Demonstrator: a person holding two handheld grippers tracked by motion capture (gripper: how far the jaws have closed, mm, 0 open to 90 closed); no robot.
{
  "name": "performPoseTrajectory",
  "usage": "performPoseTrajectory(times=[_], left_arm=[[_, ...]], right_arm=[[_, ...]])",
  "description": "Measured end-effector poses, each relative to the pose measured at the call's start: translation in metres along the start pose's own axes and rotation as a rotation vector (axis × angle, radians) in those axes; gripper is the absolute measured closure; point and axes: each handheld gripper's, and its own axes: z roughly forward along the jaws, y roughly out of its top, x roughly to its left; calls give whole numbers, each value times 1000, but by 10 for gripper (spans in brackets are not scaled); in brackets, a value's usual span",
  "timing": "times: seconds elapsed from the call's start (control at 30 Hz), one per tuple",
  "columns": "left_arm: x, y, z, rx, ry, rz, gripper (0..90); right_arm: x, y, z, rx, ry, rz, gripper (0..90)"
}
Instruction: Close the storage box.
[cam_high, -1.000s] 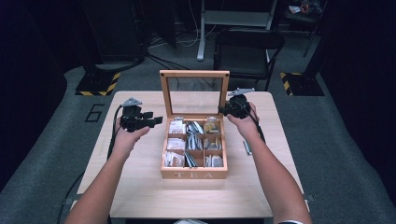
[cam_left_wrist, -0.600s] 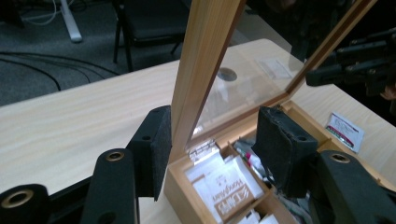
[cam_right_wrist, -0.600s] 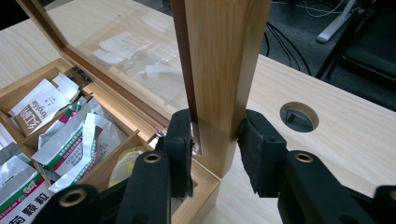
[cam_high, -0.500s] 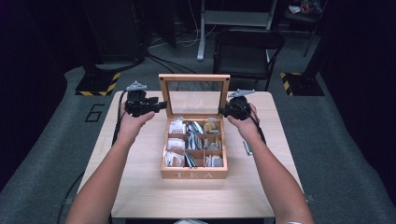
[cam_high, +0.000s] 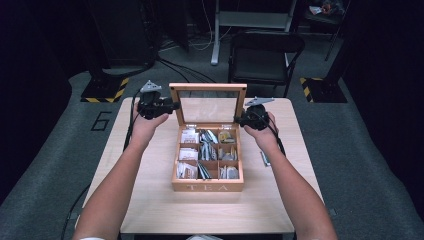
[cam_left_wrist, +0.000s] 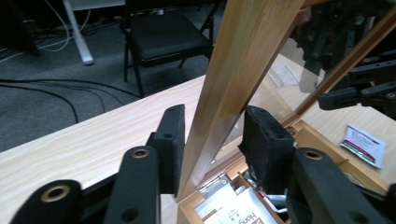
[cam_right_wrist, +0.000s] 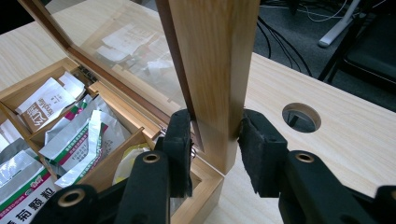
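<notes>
— Two grippers; where do we see them?
— Our left gripper (cam_left_wrist: 212, 149) straddles, unclamped, the upright glass-paned wooden lid (cam_high: 208, 107) of the wooden tea box (cam_high: 207, 186); right gripper (cam_right_wrist: 215, 140) pinches its other edge.

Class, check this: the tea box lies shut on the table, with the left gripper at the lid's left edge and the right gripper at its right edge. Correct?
Not quite. The high view shows the tea box open, its lid standing upright. The left gripper and right gripper are at the lid's edges as stated.

Setting: lab or studio space.
Showing it: cables (cam_high: 192, 42) trailing at 12 o'clock; hazard-striped bases (cam_high: 106, 90) sitting on grey carpet (cam_high: 50, 150).
</notes>
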Motion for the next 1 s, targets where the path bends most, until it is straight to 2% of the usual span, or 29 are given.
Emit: performPoseTrajectory(times=[0.1,0.33,0.4,0.43,0.5,0.73,0.8,0.9,1.0], left_arm=[[-2,0,-1,3,5,20,626],[-3,1,-3,17,-2,30,629],[-4,0,-4,18,-3,38,629],[-4,0,-4,22,-4,41,629],[-5,0,-5,23,-3,43,630],[-8,-2,-10,46,-9,55,629],[-10,-3,-11,43,-11,58,628],[-10,-8,-12,25,-23,39,624],[-11,-11,-15,37,-31,40,621]], right_arm=[[0,-1,0,-4,3,-3,642],[-1,-1,-1,-2,10,6,635],[-2,-1,-3,-8,19,16,585],[-1,-1,-5,-19,24,48,556],[-1,1,-9,-26,44,49,553],[5,6,-28,-20,28,52,508],[8,9,-35,-27,30,38,508],[13,14,-45,-42,35,16,501],[18,19,-52,-44,38,-6,501]])
